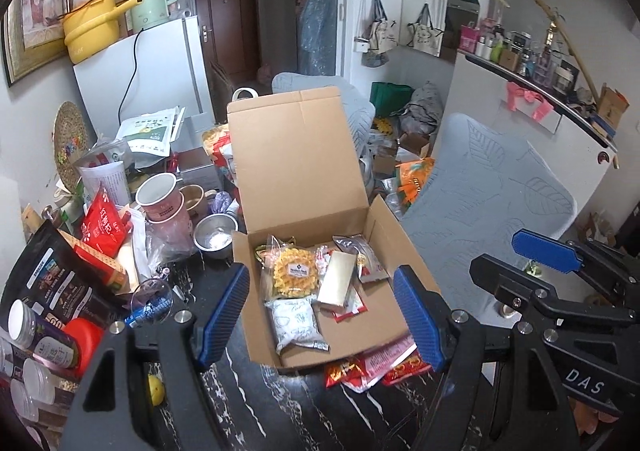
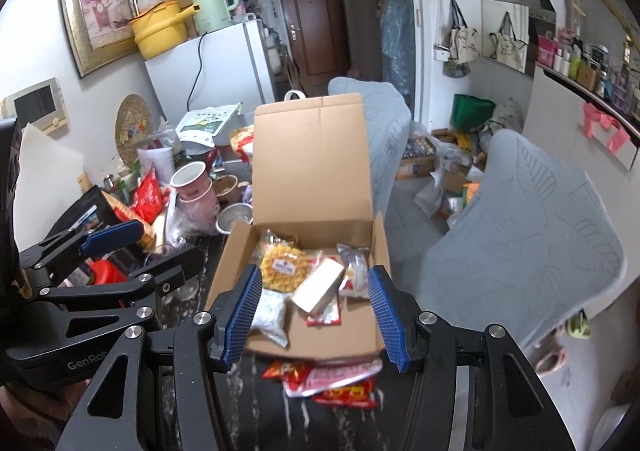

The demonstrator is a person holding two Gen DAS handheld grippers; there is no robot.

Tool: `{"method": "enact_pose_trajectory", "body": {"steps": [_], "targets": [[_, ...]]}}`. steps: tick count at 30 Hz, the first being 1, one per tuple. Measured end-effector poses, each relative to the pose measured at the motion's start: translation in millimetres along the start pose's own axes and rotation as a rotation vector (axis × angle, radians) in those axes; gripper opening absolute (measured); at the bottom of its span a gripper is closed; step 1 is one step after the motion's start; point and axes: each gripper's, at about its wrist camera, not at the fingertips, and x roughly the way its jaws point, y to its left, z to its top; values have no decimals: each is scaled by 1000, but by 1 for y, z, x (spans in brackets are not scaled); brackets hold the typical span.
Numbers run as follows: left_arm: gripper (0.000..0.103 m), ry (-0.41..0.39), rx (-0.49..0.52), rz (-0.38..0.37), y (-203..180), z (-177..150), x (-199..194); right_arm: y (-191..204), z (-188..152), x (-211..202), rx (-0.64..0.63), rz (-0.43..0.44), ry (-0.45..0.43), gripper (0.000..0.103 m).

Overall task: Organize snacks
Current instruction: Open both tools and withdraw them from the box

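Right wrist view: red snack packets lie on the dark table, touching the near wall of the open cardboard box, which already holds several snacks. Right gripper and left gripper both hover spread and empty. Best to pinch one top packet by its edge, then lift clear of the wall. How many packets overlap is probably three, but blur hides it.

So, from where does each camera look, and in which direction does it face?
Left wrist: sits on the left gripper, facing the open cardboard box; its blue fingers show, the right gripper at its right.
Right wrist: sits on the right gripper, facing the same box; the left gripper shows at its left.
Shared: box, red snack packets, fridge, door.
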Motion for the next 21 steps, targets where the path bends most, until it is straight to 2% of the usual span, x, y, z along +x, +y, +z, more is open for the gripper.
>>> {"method": "enact_pose_trajectory", "body": {"steps": [9,21], "targets": [[74,-1,11,-48,-6,-27,-19,1,-35,-21,44,1,18,55],[74,80,-16,-95,-15,-67,-12,-8,-75,-22,93,4,73,55]]}}
